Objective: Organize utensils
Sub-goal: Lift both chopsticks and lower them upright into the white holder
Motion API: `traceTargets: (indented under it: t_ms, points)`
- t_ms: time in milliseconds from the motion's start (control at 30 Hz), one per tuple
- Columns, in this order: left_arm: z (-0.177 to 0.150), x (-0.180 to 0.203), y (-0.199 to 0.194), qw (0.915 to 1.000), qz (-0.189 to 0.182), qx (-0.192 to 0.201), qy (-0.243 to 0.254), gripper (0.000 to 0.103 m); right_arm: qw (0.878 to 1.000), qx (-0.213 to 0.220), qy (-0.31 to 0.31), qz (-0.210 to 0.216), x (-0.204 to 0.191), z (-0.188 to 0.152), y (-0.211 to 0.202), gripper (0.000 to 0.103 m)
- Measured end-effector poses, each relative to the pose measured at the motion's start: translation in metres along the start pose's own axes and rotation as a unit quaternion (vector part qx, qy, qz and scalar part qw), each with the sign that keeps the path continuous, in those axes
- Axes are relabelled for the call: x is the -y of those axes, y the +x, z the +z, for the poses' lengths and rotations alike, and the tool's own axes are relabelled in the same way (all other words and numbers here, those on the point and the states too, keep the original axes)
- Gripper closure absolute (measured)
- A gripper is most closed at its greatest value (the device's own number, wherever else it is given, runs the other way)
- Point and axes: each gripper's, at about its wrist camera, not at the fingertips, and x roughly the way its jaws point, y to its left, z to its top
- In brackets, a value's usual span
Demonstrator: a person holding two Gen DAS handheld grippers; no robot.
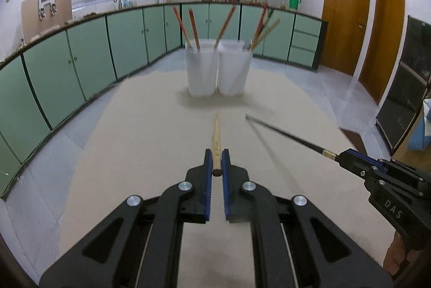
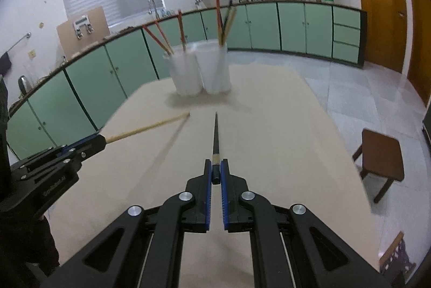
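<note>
Both clenched: left gripper (image 1: pixel 216 162) grasps a wooden chopstick (image 1: pixel 216 134). Right gripper (image 2: pixel 215 172) grasps a black chopstick (image 2: pixel 215 137), white cups (image 1: pixel 219 70) at 12 o'clock.

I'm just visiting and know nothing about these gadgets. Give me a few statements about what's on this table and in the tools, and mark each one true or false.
1. The left hand-held gripper is shut on a pale wooden chopstick. True.
2. The right hand-held gripper is empty. False: it is shut on a thin black chopstick.
3. Two white translucent plastic cups stand side by side on the beige table. True.
4. Both cups are empty. False: each holds several chopsticks standing upright and leaning.
5. A brown wooden stool stands on the floor beside the table. True.
</note>
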Motion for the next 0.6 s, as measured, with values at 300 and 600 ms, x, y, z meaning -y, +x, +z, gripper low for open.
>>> traceTargets:
  t_ms: [300,600]
  points:
    - [0.049,-0.005,-0.035,0.9978,-0.012,0.065,0.005,0.097,0.999,0.035,-0.019,0.021,-0.013,0.05,-0.026,0.097]
    - [0.08,-0.005,-0.066,0.9933,-0.029,0.11,0.02,0.097,0.996,0.059,-0.048,0.039,-0.029,0.094,-0.049,0.097]
